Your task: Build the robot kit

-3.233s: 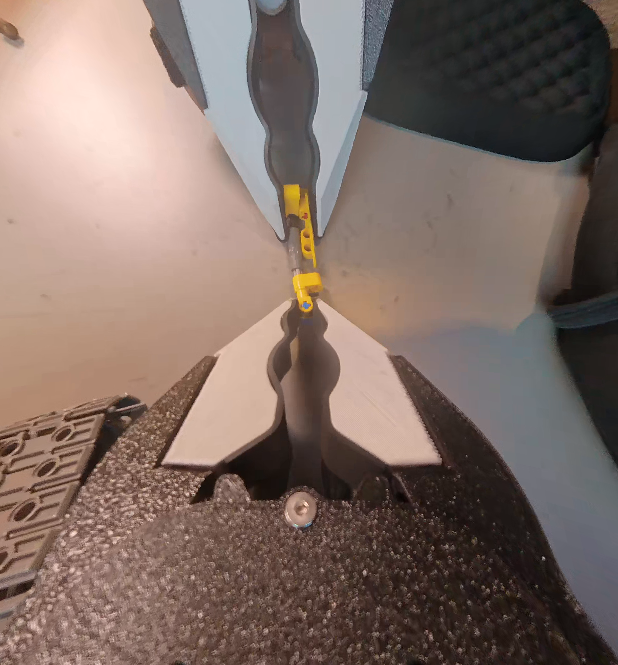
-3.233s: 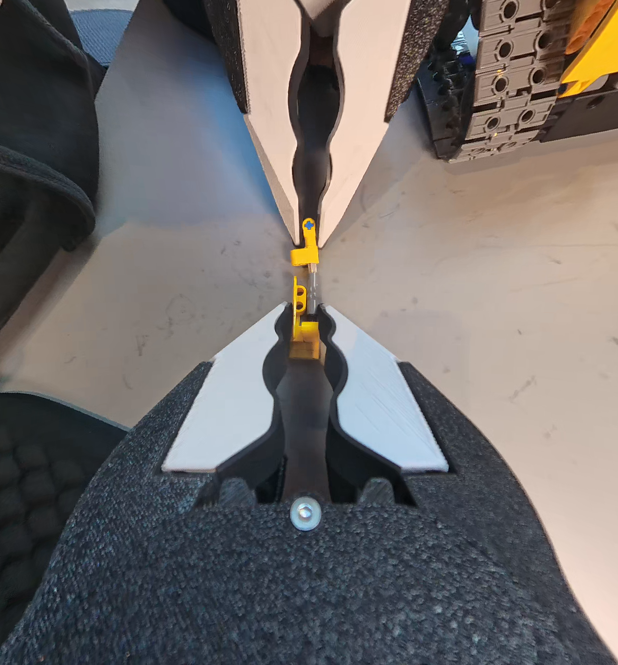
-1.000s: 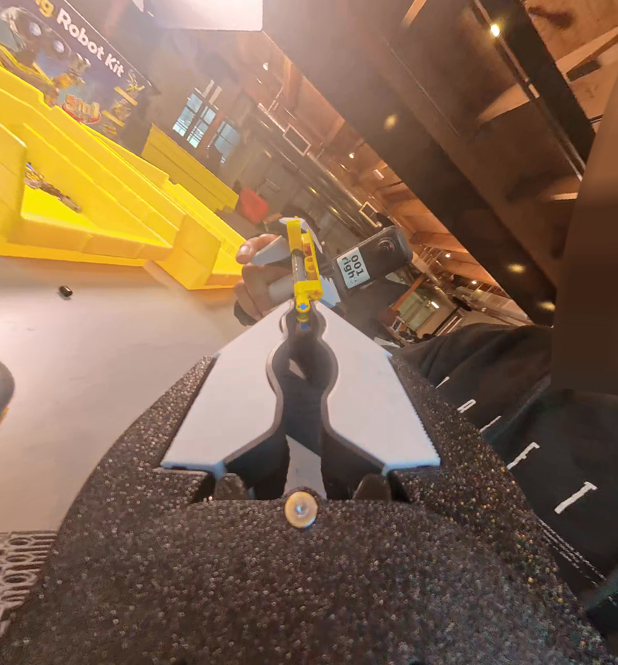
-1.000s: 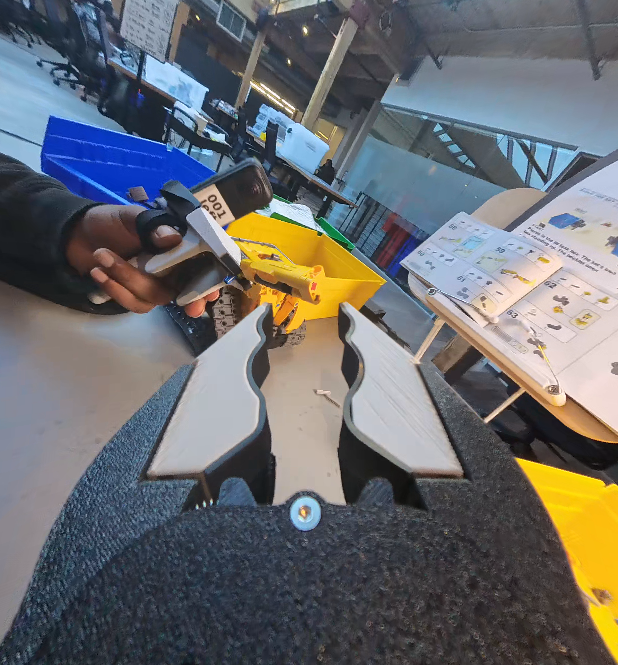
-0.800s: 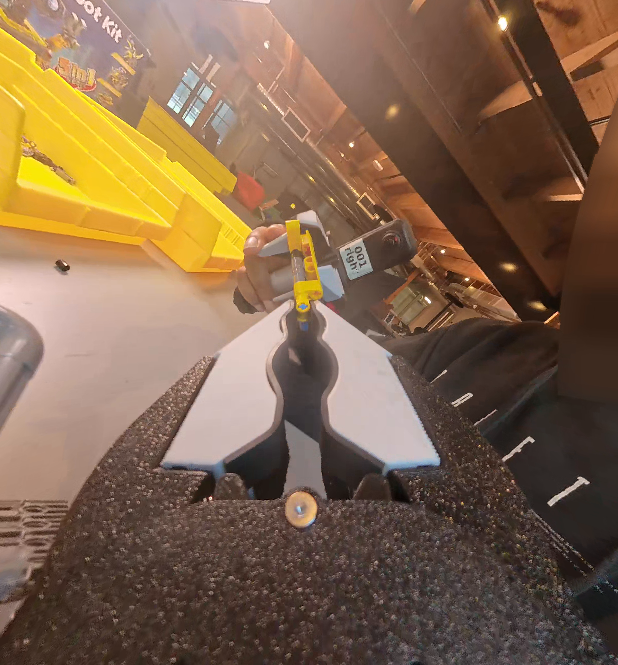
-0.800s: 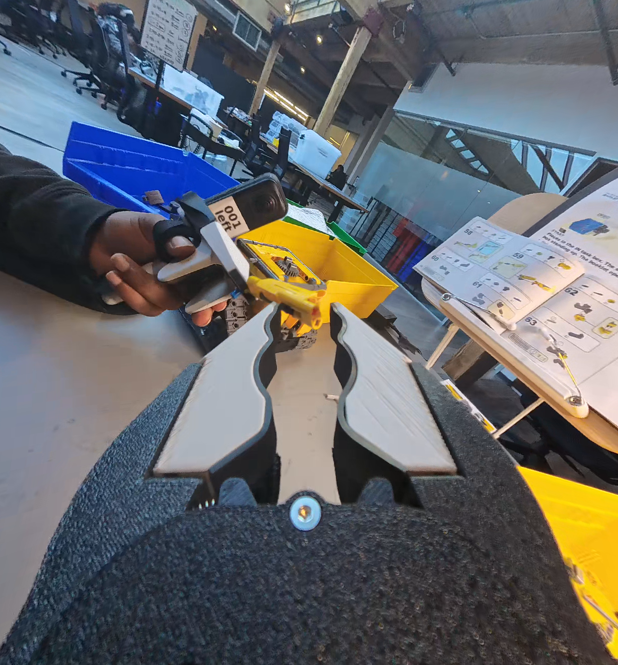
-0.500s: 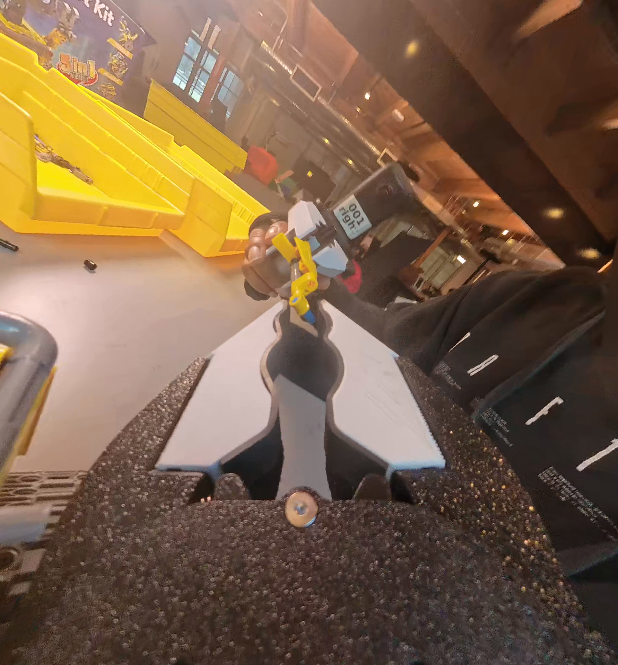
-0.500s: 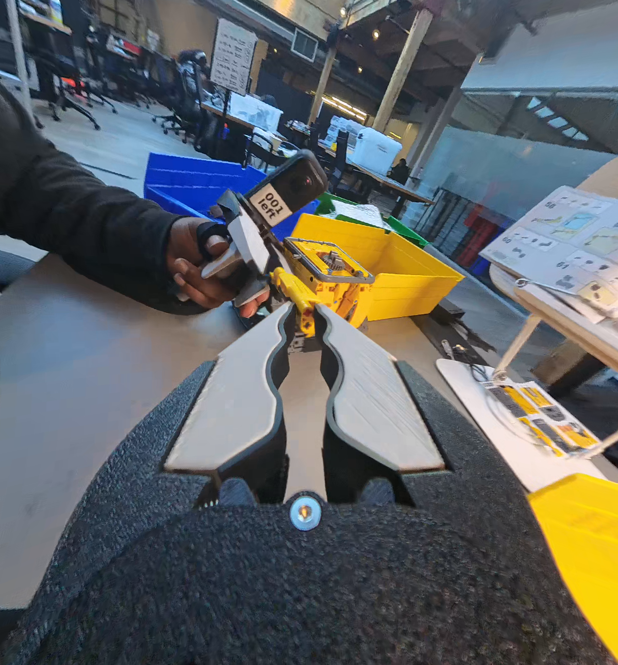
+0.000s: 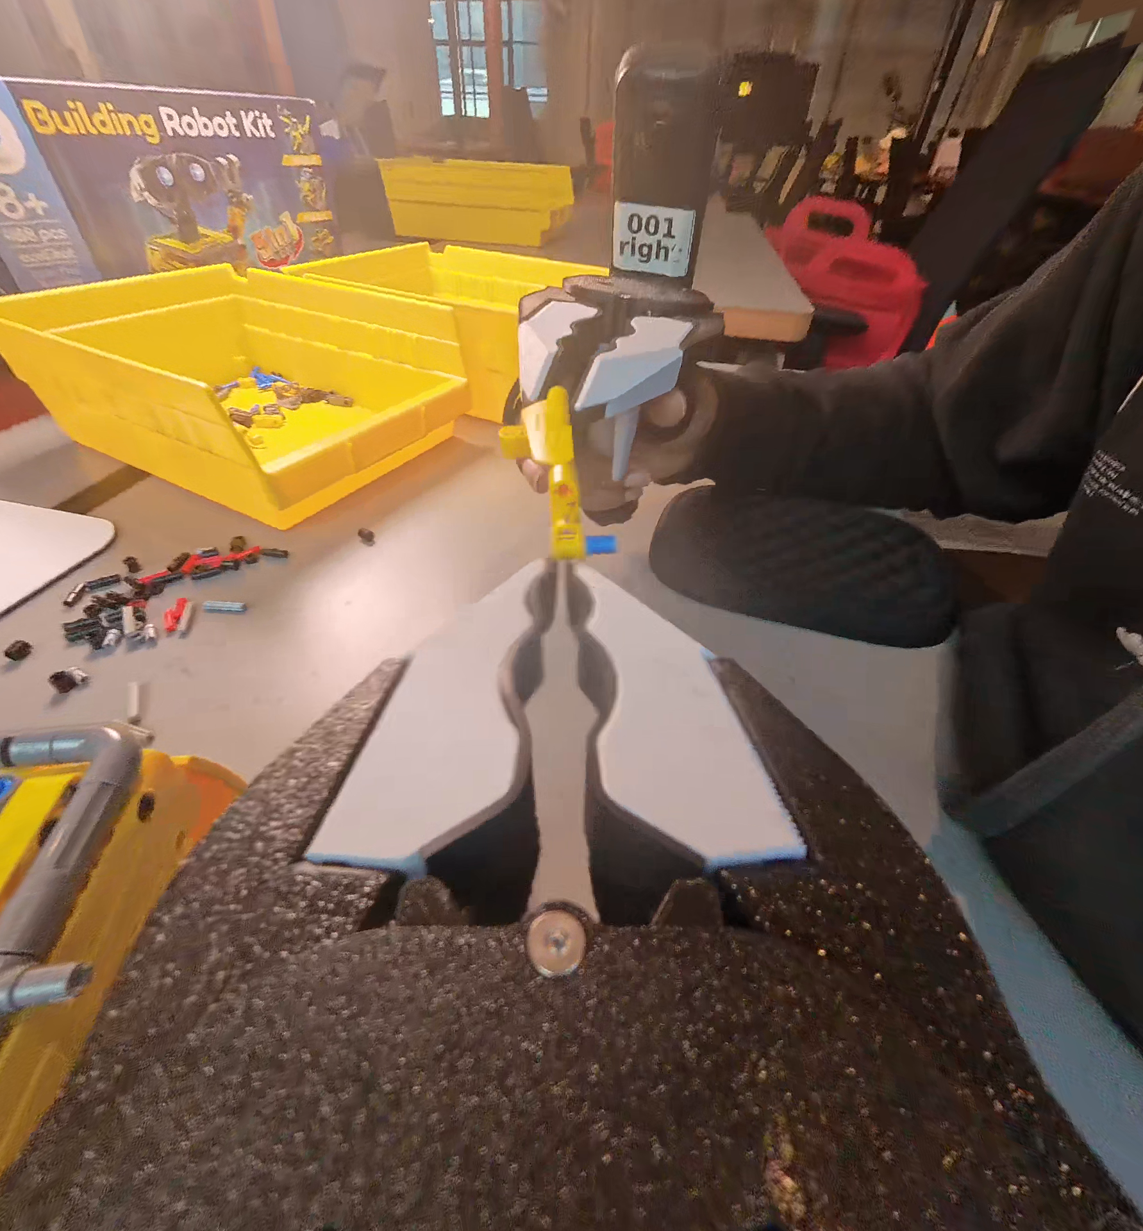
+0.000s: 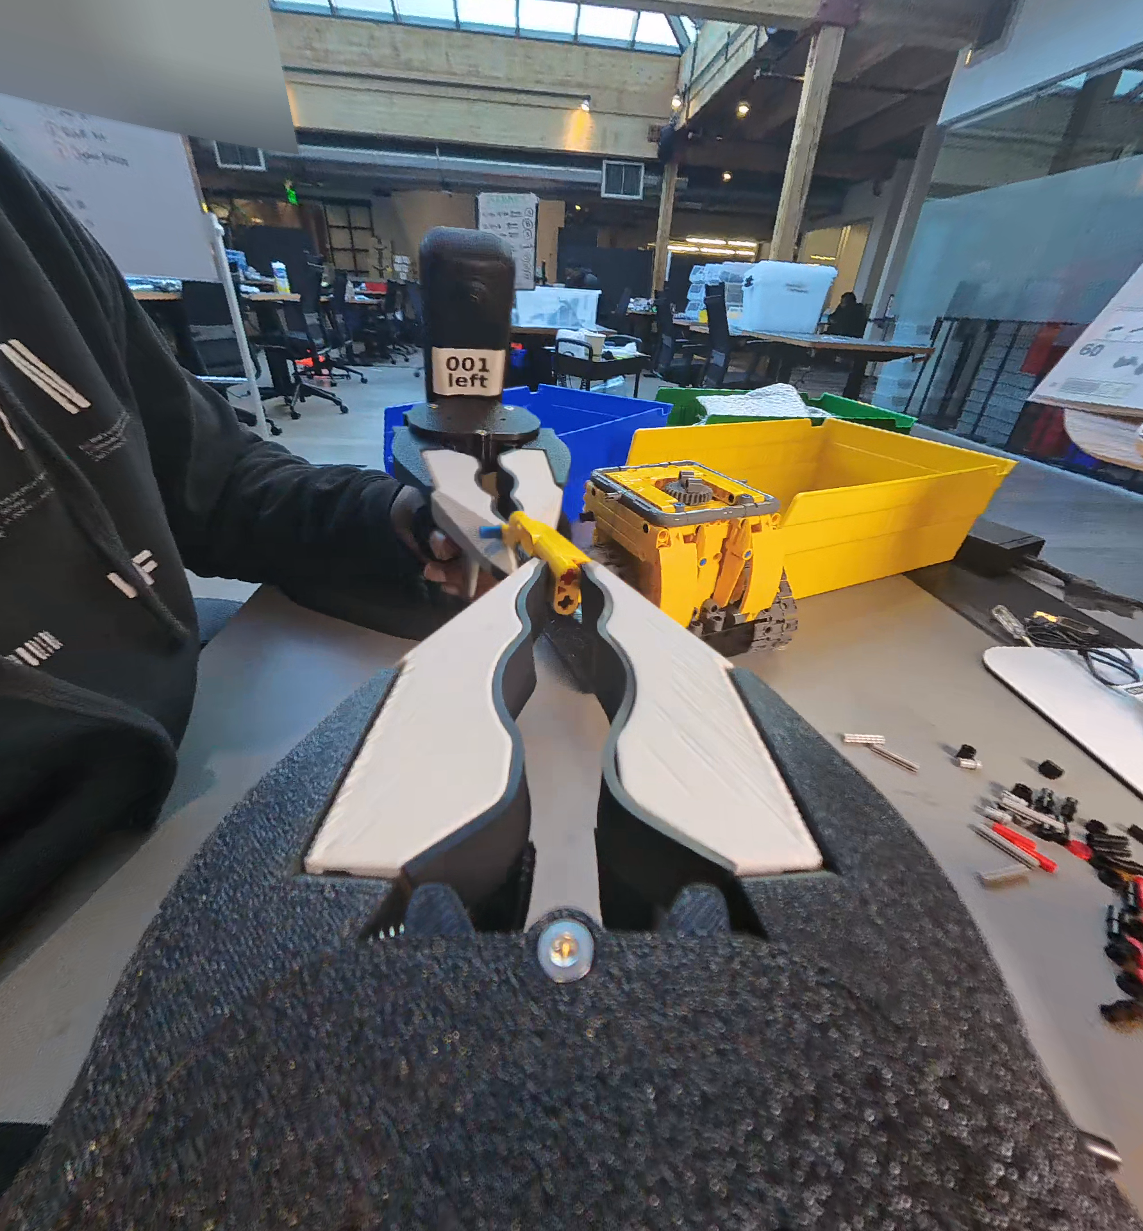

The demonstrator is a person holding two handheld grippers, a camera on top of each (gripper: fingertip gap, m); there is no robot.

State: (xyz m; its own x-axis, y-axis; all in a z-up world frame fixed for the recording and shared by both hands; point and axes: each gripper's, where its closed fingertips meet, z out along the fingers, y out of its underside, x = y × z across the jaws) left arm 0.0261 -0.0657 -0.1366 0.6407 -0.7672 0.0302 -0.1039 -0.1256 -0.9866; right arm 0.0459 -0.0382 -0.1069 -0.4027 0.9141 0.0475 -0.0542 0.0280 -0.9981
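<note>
Gripping one end of a small yellow brick assembly point(image 9: 560, 489), the left gripper point(image 9: 560, 571) has its jaws drawn almost together, only a thin slit between the tips; the assembly's lower end, with a blue pin point(image 9: 599, 544) sticking out sideways, sits right at those tips. Seen from the right wrist view, this same gripper point(image 10: 498, 533) pinches the assembly point(image 10: 545, 546) at the blue-pin end.

Right gripper point(image 10: 563, 586): jaws narrowed at the tips onto the other end of the assembly, wider apart further back along the fingers. In the left wrist view it point(image 9: 558, 406) points downward, clamped on the assembly's upper end. Both grippers hold the piece in the air above the grey table point(image 9: 329, 639).

Around it: a yellow tracked brick vehicle point(image 10: 688, 539) stands on the table just behind the right gripper's tips, in front of a yellow bin point(image 10: 888, 499). Loose black and red pins point(image 10: 1101, 859) lie scattered to the right. Another yellow bin point(image 9: 222, 393) holds small parts. A kit box point(image 9: 142, 186) stands behind it.
</note>
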